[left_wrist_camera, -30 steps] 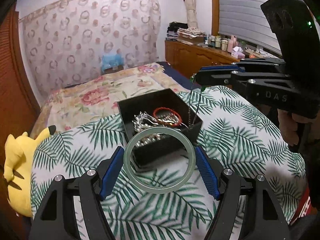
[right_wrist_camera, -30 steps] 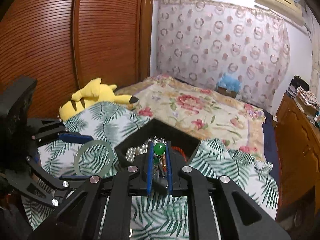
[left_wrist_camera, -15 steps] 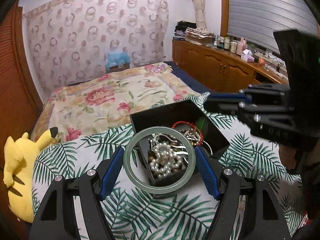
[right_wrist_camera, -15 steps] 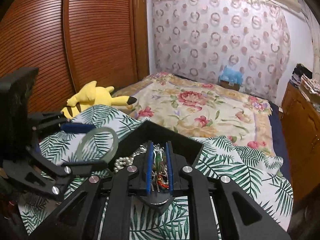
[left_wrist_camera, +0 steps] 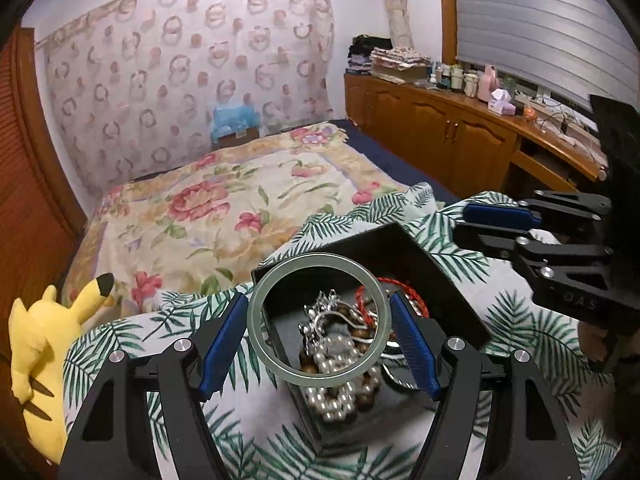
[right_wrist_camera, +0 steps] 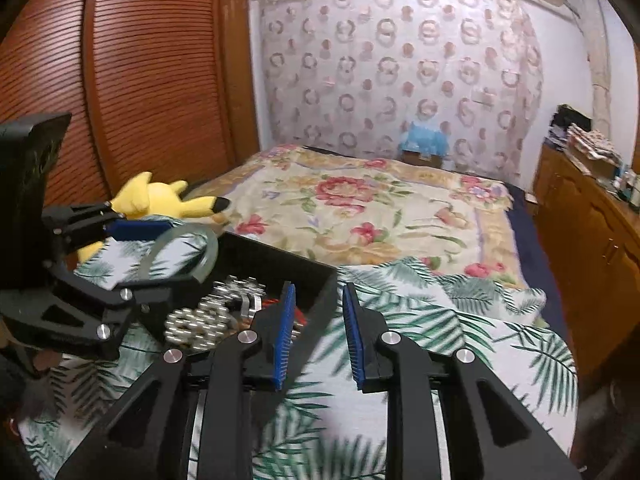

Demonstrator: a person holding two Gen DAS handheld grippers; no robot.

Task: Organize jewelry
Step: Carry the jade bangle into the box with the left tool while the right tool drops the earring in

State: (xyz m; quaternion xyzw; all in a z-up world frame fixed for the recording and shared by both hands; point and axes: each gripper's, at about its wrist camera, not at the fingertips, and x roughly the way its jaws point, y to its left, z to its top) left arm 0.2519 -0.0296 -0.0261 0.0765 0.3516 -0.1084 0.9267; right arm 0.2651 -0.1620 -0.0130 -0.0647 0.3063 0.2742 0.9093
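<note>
Most jewelry fills the black square box [left_wrist_camera: 436,258]; left gripper [left_wrist_camera: 318,334] pinches the pale-green jade bangle [left_wrist_camera: 256,320] above it — right gripper [right_wrist_camera: 318,332] is opening, empty.

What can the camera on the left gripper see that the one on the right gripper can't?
Only the left view shows the cupboards under the window blind, and the pale green bangle as a full ring clamped in the left gripper. Only the right view shows the ribbed wooden door and the right gripper opening with nothing between its jaws. Both show the black jewelry box, pearls, yellow plush toy and flowered bed.
</note>
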